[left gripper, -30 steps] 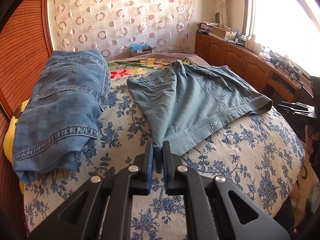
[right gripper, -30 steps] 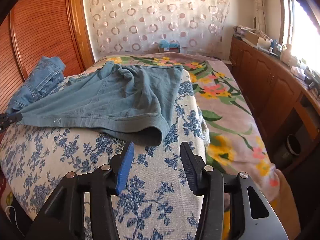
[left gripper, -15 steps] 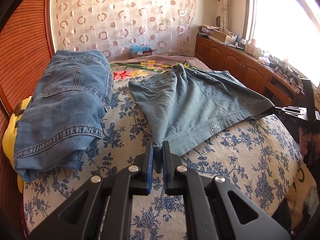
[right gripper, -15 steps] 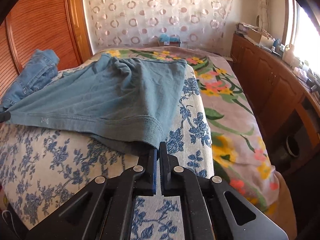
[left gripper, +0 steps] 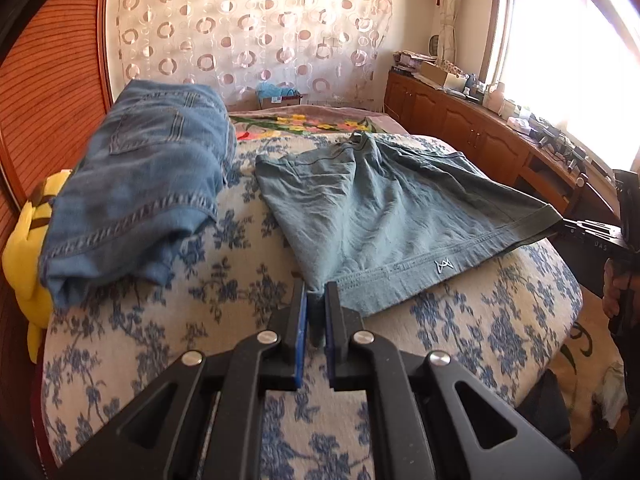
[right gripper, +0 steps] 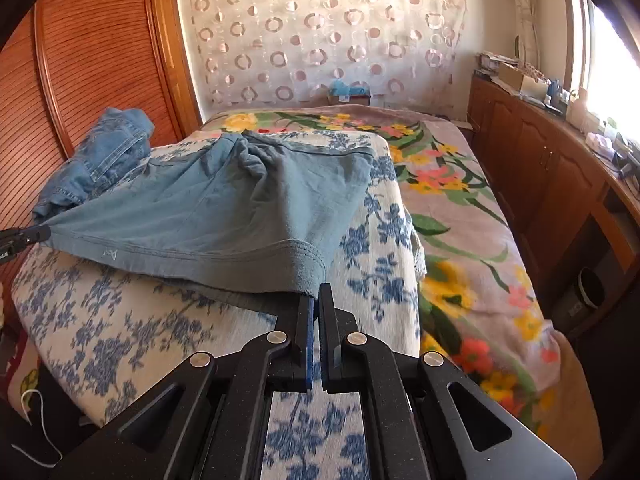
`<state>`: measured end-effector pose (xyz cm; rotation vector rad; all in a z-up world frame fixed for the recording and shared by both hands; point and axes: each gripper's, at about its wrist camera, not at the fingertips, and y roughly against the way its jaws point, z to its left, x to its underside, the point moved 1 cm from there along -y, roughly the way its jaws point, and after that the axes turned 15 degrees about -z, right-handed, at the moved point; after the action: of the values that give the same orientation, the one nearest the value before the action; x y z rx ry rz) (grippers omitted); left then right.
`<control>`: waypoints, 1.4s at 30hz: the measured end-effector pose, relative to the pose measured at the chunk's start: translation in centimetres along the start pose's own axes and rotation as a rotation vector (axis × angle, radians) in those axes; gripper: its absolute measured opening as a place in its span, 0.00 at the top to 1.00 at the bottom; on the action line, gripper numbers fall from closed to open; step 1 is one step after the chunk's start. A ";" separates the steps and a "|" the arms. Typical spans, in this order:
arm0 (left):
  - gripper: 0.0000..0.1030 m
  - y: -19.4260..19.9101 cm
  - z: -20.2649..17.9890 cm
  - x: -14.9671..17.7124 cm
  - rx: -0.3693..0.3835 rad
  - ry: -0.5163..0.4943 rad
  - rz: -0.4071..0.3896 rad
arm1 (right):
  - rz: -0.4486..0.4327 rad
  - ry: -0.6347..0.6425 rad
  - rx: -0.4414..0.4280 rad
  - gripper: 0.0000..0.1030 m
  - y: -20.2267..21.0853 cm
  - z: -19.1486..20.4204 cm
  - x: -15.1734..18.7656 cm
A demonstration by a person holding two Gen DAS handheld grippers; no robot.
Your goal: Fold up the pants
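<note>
1. My left gripper (left gripper: pixel 316 300) is clamped on one hem corner of the teal shorts (left gripper: pixel 384 208); fabric is pinched btwn the blue pads (left gripper: pixel 301 332).
2. My right gripper (right gripper: pixel 315 300) is closed tight on the opposite hem corner of the same shorts (right gripper: pixel 224 212); cloth edge sits right at the fingertips.
3. The hem runs stretched btwn the two grippers, w/ a small white logo (left gripper: pixel 445 266) on the hem band, nearer the left gripper's side in the right wrist view.
4. The shorts lie spread on the bed, over a white bedspread w/ blue flower print (left gripper: pixel 224 292). Waistband end is farthest from me, a bit bunched in the middle.
5. The hem near the right gripper looks lifted off the bedspread; a shadow shows under it.
6. Folded denim jeans (left gripper: pixel 140 184) sit on the bed to the left of the shorts, apart from them.
7. A yellow plush toy (left gripper: pixel 24 248) sits just beside the jeans at the bed's left edge, partly under them.
8. A floral blanket (right gripper: pixel 460 208) covers the bed's right side & far end, beside the blue-print spread.
9. A wooden cabinet run (right gripper: pixel 540 168) stands along the window wall; clutter on top is too small to name.
10. In the left wrist view the right gripper's tip (left gripper: pixel 592 232) shows at the far hem corner.
</note>
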<state>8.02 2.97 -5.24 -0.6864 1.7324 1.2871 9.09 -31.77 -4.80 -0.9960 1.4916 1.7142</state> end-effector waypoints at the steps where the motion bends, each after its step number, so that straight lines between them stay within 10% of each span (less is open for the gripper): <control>1: 0.96 0.3 0.0 0.3 0.003 0.001 0.005 | 0.001 -0.006 -0.003 1.00 0.4 0.0 0.3; 21: 0.96 4.2 -1.2 4.8 0.016 0.020 0.058 | 0.026 -0.073 -0.022 1.00 5.2 0.5 4.7; 42: 0.81 5.7 0.2 2.5 -0.021 0.023 0.006 | -0.032 -0.053 0.004 0.93 8.2 0.5 3.0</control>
<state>2.23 5.13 -4.68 -0.7106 1.7430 1.3078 0.49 -32.52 -3.28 -0.9600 1.4371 1.7017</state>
